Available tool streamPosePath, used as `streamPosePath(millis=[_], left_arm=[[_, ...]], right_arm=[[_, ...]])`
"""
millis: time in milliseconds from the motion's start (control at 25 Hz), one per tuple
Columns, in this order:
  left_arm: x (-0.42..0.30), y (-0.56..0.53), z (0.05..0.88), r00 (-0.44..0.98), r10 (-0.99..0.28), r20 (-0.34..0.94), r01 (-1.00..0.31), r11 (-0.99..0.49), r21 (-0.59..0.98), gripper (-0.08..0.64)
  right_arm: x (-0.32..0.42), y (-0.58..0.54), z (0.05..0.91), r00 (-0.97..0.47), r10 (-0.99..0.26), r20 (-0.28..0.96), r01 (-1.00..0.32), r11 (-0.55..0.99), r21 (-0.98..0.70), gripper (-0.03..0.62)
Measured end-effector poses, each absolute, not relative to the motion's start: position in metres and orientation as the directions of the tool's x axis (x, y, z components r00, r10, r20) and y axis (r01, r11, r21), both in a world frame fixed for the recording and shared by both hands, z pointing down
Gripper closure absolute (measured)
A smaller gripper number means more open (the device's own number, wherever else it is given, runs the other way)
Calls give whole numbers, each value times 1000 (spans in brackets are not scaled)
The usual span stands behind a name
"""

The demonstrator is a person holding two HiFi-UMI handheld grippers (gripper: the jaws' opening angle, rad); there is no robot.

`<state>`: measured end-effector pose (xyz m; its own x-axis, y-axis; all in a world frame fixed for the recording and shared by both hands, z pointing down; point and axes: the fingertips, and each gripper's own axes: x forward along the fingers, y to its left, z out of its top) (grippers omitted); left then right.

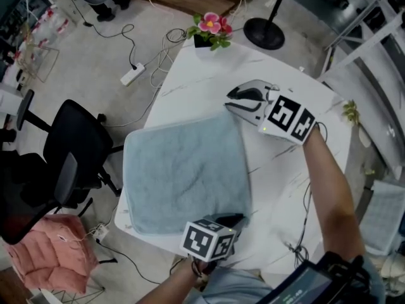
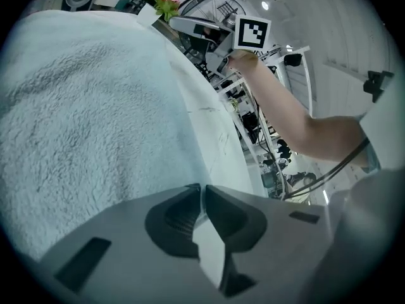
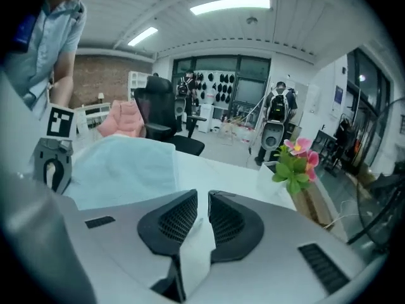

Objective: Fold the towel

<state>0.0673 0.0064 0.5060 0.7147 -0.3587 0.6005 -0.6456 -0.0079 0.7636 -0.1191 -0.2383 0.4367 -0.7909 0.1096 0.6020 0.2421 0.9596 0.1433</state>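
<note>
Towel (image 1: 183, 170) looks folded, I judge; my left gripper (image 1: 233, 219) is clenched empty, my right gripper (image 1: 229, 101) is slightly parted; next comes regrasping the right corners.

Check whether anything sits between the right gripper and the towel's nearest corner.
Nothing visible does. The right gripper hovers just beyond the far right corner of the towel, over bare table; the flower pot stands at the table's far edge, well clear of that gap.

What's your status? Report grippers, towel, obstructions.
Left gripper shut, empty, at near corner of towel. Right gripper jaws slightly apart, empty, by far corner. Towel flat on table. Flower pot at far edge, clear.
</note>
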Motion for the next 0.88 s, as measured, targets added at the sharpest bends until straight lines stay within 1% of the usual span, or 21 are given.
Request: streamPosePath(millis=[40,80,160,200,240,360,480,600,880], left_arm=[[68,7,506,714,-357,602,-647,-8,762,528],[68,7,506,714,-356,603,-648,-8,762,529],[69,6,506,713,-352,606,-650,-9,760,531],[69,6,506,713,-349,608,-652,-10,758,531],[68,6,507,712,-346,611,-654,-11,756,532],[70,5,508,712,-336,617,-659,-18,752,537],[73,5,508,717,-322,618,-660,-30,751,538],[77,6,507,726,-294,622,-663,-56,747,538],[124,9,505,797,-189,574,-600,-136,788,538]], right_arm=[[-117,-236,438,-784,110,611,250,957,149,532],[-114,-228,440,-772,148,619,283,951,124,534],[-110,-196,446,-734,276,621,390,919,52,528],[-111,-182,452,-713,309,629,431,901,46,528],[-114,-174,462,-692,306,653,456,887,68,529],[-123,-183,499,-642,181,745,460,868,186,548],[-121,-195,505,-649,160,744,414,895,169,543],[-110,-201,505,-646,143,750,390,906,164,555],[-44,-220,513,-618,92,780,300,946,126,565]])
